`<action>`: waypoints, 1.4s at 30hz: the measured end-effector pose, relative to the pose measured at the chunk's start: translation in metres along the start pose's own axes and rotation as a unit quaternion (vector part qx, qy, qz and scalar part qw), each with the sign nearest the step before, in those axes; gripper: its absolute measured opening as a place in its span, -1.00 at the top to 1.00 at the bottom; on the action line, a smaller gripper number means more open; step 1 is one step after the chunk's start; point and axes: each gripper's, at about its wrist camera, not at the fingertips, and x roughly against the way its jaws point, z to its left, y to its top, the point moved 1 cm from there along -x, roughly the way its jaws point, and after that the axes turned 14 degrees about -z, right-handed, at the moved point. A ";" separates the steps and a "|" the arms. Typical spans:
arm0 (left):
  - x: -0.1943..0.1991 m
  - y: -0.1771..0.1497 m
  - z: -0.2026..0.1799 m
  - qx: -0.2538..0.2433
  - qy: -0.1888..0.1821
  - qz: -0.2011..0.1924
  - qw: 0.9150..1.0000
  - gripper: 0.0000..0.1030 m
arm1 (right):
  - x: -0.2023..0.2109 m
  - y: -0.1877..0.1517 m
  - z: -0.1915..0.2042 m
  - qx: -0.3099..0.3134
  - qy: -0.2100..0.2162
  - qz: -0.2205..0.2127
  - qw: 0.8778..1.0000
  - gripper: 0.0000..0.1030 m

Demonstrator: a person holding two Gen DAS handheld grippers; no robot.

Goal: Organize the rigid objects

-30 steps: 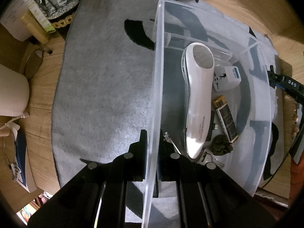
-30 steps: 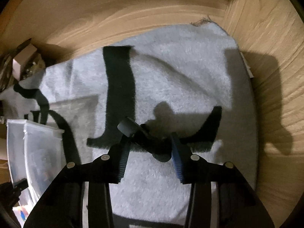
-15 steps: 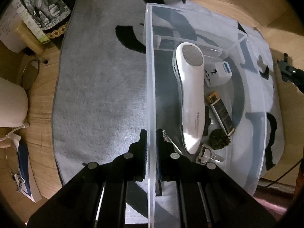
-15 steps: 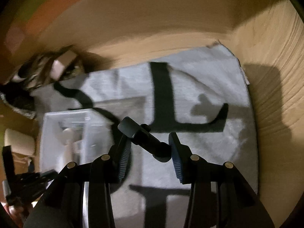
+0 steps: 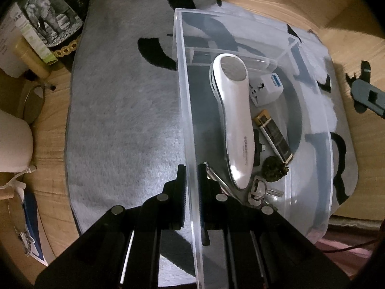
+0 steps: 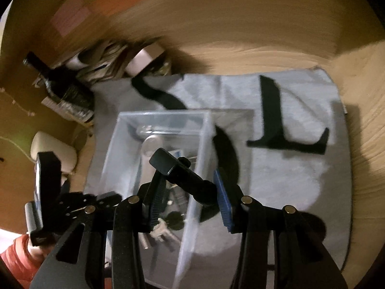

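Note:
A clear plastic box (image 5: 185, 96) stands on a grey mat (image 5: 125, 110). My left gripper (image 5: 191, 168) is shut on the box's near left wall, one finger on each side. Inside lie a long white handheld device (image 5: 234, 120), a white plug adapter (image 5: 266, 90), a dark battery-like stick (image 5: 274, 134), a dark lump (image 5: 274, 166) and keys (image 5: 261, 191). In the right wrist view, my right gripper (image 6: 190, 183) is shut on a black elongated part (image 6: 178, 171) and hangs tilted over the box (image 6: 204, 144). The left gripper (image 6: 108, 196) shows at the box's left side.
The mat (image 6: 288, 180) has large black letters and lies on a wooden table (image 6: 240, 36). A dark bottle (image 6: 60, 89), boxes and papers crowd the far left corner. A white rounded object (image 5: 12, 139) and a box with an elephant picture (image 5: 48, 16) sit left of the mat. A red sleeve (image 6: 14, 257) shows.
My right gripper has carried the black part up and leftward, from over the bare mat to above the clear box. The left gripper kept its hold on the box wall, rolling slightly.

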 end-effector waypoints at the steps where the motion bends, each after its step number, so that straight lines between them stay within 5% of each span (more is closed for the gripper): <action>1: -0.001 0.000 -0.001 -0.002 -0.001 0.000 1.000 0.84 | -0.002 -0.002 0.003 0.000 0.003 0.003 1.000 0.26; 26: -0.007 0.006 -0.006 -0.036 -0.019 0.006 0.999 0.79 | -0.055 -0.033 0.043 0.035 0.003 0.097 0.995 0.21; 42: 0.021 0.003 -0.002 -0.028 -0.017 -0.033 0.999 0.77 | -0.009 -0.033 0.042 0.043 0.011 0.049 0.998 -0.11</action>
